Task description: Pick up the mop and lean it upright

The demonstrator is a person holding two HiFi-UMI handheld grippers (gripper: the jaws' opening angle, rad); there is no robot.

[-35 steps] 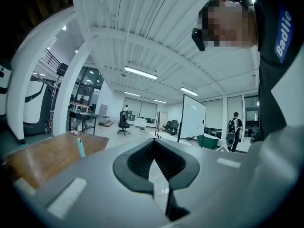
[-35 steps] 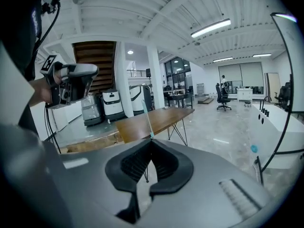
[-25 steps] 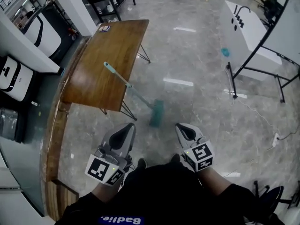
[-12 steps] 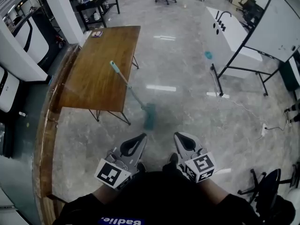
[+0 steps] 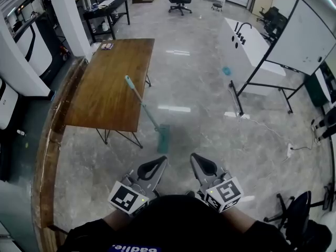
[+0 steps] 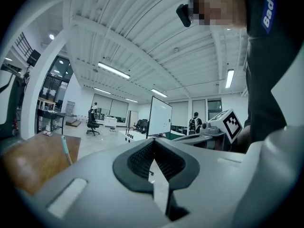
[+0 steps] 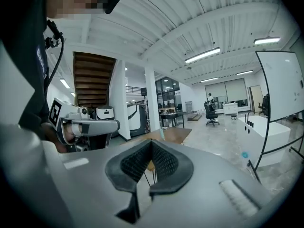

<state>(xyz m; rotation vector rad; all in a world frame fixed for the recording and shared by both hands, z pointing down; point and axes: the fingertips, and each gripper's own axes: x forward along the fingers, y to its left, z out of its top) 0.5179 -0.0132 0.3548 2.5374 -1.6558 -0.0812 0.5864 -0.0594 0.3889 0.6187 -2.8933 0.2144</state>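
Mop point(image 5: 145, 112) leans on table point(image 5: 105, 88); left tongs point(image 5: 159, 163), right tongs point(image 5: 196, 159) closed, empty.

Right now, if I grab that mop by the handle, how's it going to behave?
The mop probably lifts stiffly: its handle looks thin, straight, rigid. It is likely bottom-heavy, with the flat head on the floor. Leaning on the table edge, it may slide sideways if nudged.
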